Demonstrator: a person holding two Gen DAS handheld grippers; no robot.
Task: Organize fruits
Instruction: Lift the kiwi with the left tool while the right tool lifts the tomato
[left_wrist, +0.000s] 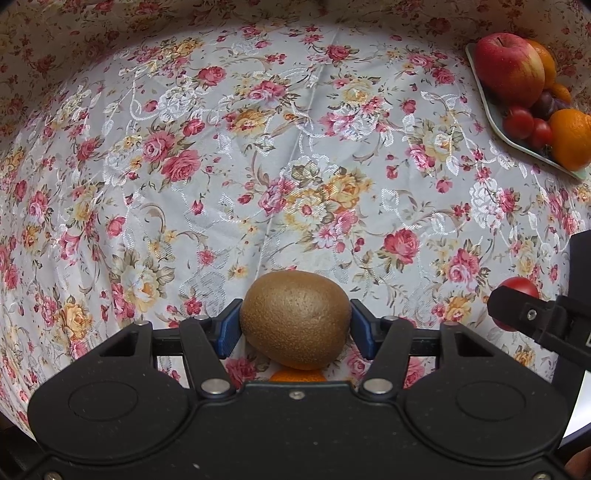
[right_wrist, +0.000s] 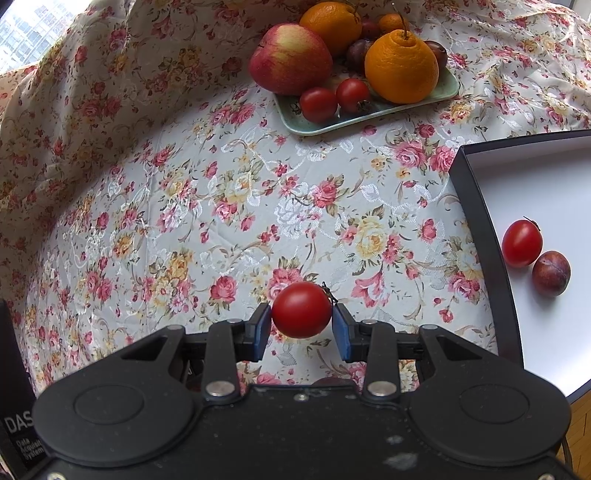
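Observation:
My left gripper (left_wrist: 295, 325) is shut on a brown kiwi (left_wrist: 295, 319), held above the floral cloth. An orange fruit (left_wrist: 297, 376) peeks out just under it. My right gripper (right_wrist: 301, 323) is shut on a red cherry tomato (right_wrist: 302, 309), also above the cloth; it shows at the right edge of the left wrist view (left_wrist: 517, 286). A green plate (right_wrist: 364, 116) at the back holds an apple (right_wrist: 290, 57), oranges (right_wrist: 400, 68), cherry tomatoes (right_wrist: 318, 104) and plums. The same plate (left_wrist: 489, 118) is at the upper right of the left wrist view.
A black-rimmed box with a white floor (right_wrist: 476, 218) lies at the right, holding a cherry tomato (right_wrist: 521, 243) and a plum (right_wrist: 551, 272). The flowered cloth (right_wrist: 221, 206) covers the table and rises behind as a backdrop. A window is at the far left.

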